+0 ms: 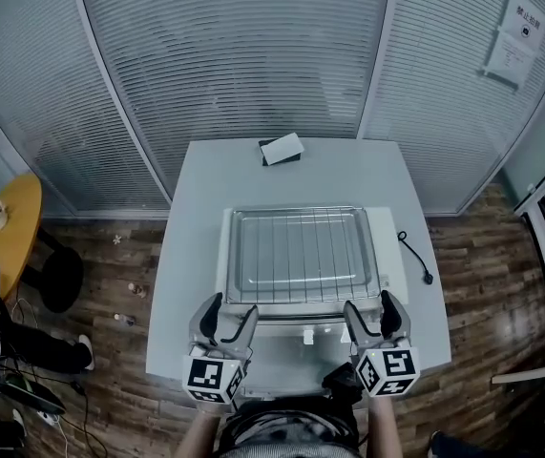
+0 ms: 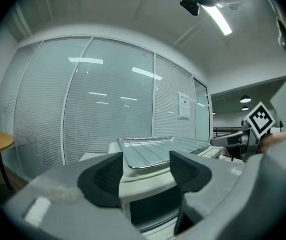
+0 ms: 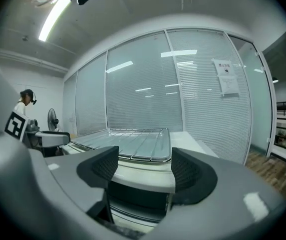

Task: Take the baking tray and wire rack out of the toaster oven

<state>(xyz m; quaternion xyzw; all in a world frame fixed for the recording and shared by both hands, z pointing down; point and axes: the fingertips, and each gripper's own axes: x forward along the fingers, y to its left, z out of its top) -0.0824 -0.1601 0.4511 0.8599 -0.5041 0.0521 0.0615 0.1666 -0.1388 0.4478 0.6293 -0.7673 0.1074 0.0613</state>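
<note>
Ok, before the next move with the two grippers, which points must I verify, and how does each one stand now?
1. Left gripper open, nothing between its jaws: ok.
2. Right gripper open, nothing between its jaws: ok.
3. Wire rack lies in the baking tray, both on top of the toaster oven: ok.
4. Nothing left inside the oven: cannot tell, the opening is dark.
5. Cable on the table lies apart from both grippers: ok.

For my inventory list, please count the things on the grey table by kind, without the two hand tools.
Toaster oven: 1
Baking tray: 1
Wire rack: 1
Small card: 1
Cable: 1
Total: 5
</note>
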